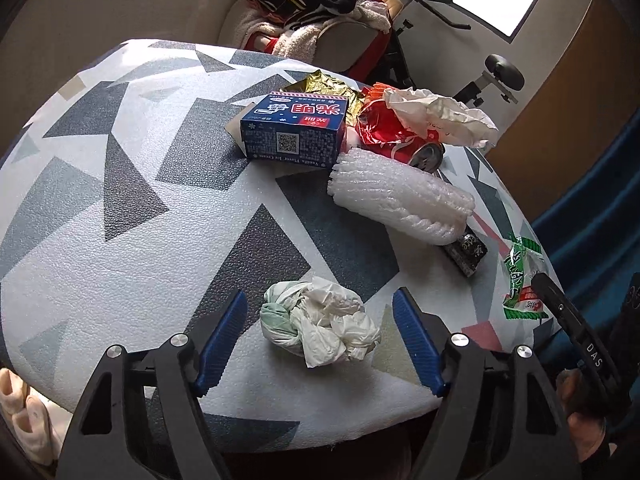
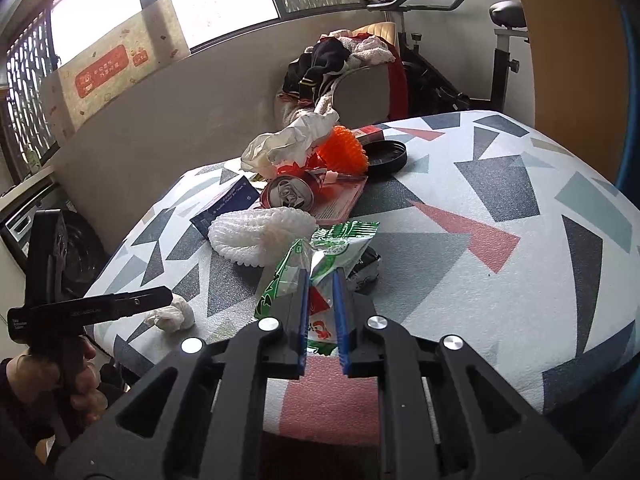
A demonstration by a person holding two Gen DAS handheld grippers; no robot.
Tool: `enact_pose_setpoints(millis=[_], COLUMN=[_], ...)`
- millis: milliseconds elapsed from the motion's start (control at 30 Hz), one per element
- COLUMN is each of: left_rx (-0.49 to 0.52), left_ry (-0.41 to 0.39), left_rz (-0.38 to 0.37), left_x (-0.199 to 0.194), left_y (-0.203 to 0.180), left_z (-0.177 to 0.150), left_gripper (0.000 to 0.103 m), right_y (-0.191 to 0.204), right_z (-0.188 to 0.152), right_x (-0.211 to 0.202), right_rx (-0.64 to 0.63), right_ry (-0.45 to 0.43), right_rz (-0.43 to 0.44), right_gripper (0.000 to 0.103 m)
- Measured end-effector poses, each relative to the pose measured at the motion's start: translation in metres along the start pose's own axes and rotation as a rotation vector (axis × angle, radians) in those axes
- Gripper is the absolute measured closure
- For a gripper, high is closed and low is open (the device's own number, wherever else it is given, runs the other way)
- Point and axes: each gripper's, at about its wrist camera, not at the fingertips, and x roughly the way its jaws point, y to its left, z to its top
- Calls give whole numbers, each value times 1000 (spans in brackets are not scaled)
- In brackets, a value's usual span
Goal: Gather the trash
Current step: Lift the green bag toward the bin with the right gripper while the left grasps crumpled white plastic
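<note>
Blue pads of left gripper (image 1: 320, 336) stand apart w/ the crumpled tissue wad (image 1: 320, 326) btwn them, neither pad touching it yet; wad sits on the tabletop (image 1: 120, 220) near its front edge, dead ahead of the jaws, roughly round so no real long axis. Right gripper (image 2: 322, 320) is narrow, clamped on the green snack wrapper (image 2: 320, 256), which runs lengthwise away from it. Left hand is plainly nearer the wad; closing should do it. Foam sleeve (image 1: 400, 196), blue box (image 1: 294, 132), red can (image 2: 288, 194) lie farther back.
</note>
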Motion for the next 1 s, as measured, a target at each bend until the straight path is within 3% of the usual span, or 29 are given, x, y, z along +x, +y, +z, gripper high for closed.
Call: enact_pose_setpoints(millis=[33,400,600,767,1000], left_rx=[-6,102,144,227,263], left_ry=[19,-31,-65,-85,-87], left_rz=[11,-15,-25,-7,-42], left_x=[6,-25,-55,-75,-90], left_y=[1,-10,-11,-14,-8], left_z=[1,-26,-54,-71,-96], left_gripper=[50,51,51,51,51], right_y=[1,10,35,53,73], right_z=[-1,-19,-37,-60,-85], right_x=[-1,-11,-24,-33,-30], right_rx=[-3,-28,-118,-170,-220], right_ry=[1,42,77,143,268], right_rz=[1,30,71,119,169], right_gripper=[88,88,88,88,88])
